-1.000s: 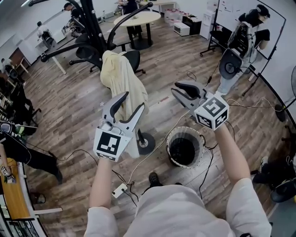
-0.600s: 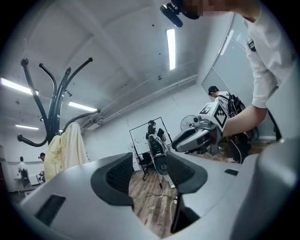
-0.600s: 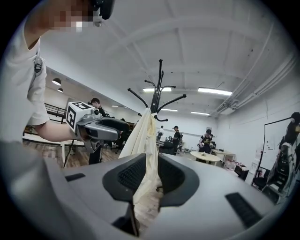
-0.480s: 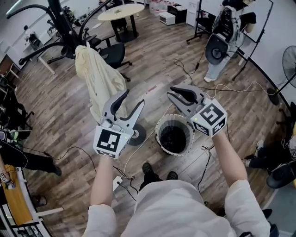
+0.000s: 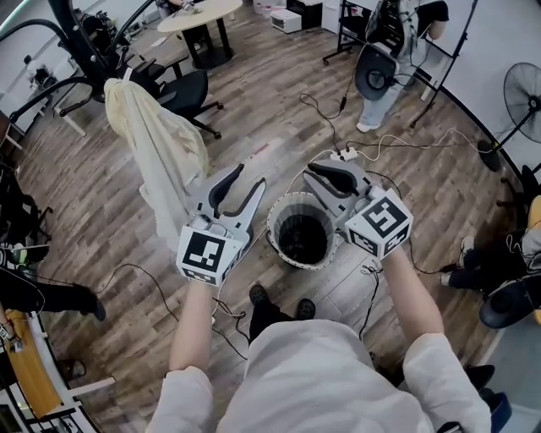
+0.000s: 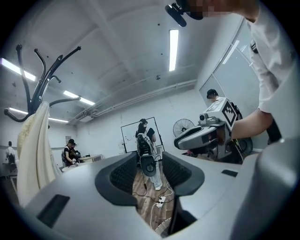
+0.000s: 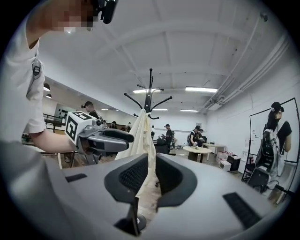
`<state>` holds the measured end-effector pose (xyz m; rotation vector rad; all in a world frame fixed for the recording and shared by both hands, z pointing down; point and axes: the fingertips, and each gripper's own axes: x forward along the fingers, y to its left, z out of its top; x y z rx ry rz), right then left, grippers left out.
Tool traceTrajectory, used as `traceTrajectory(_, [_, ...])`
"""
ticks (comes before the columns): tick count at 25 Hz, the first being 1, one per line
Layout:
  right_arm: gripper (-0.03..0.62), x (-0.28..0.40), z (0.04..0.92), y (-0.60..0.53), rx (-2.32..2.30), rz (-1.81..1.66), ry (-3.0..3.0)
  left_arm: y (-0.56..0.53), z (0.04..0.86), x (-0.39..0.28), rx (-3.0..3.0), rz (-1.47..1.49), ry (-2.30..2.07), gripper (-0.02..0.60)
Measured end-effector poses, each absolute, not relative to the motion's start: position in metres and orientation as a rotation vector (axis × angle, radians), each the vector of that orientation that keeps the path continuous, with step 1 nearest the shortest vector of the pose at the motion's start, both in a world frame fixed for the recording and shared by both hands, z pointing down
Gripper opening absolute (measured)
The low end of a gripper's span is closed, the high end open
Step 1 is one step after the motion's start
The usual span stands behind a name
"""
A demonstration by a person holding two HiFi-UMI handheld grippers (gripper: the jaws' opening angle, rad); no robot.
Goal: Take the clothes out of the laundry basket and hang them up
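Observation:
A round laundry basket stands on the wood floor, dark inside, so its contents cannot be made out. My left gripper hovers over its left rim and my right gripper over its right rim. Both have their jaws closing with nothing between them. A cream garment hangs from the black coat rack at the far left. The right gripper view looks past its own narrow gap at that garment and at the left gripper. The left gripper view shows the right gripper.
A black office chair and a round table stand beyond the rack. Cables and a power strip trail across the floor behind the basket. A standing fan is at the right. People work in the background.
Both grippers have come down and nearer, so the basket now sits between them instead of below the right one. Both pairs of jaws have narrowed. The garment stays on the rack.

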<state>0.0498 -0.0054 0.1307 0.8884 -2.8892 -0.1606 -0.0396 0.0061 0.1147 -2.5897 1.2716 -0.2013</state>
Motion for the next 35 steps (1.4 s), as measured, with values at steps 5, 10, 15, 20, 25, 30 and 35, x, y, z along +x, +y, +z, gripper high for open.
traceTrajectory(5, [0.044, 0.068, 0.144, 0.004, 0.930, -0.115, -2.881, 0.012, 0.128, -0.023, -2.622, -0.194, 1.268, 0.154])
traceTrajectory(10, [0.028, 0.078, 0.156, 0.013, 0.962, -0.071, -2.880, 0.019, 0.141, -0.013, -2.652, -0.196, 1.264, 0.121])
traceTrajectory(15, [0.015, 0.079, 0.165, 0.018, 0.966, -0.065, -2.853, 0.023, 0.149, -0.008, -2.686, -0.203, 1.262, 0.084])
traceTrajectory(20, [0.008, 0.081, 0.177, 0.028, 0.949, -0.038, -2.853, 0.031, 0.162, -0.001, -2.717, -0.219, 1.270, 0.063])
traceTrajectory(25, [0.007, 0.083, 0.187, 0.033, 0.948, -0.019, -2.846, 0.039, 0.173, 0.006, -2.734, -0.241, 1.269, 0.044])
traceTrajectory(30, [0.006, 0.085, 0.193, 0.040, 0.946, 0.011, -2.846, 0.047, 0.179, 0.008, -2.743, -0.247, 1.279, 0.036])
traceTrajectory(35, [0.006, 0.088, 0.198, 0.044, 0.944, 0.011, -2.837, 0.050, 0.186, 0.009, -2.747, -0.258, 1.281, 0.029])
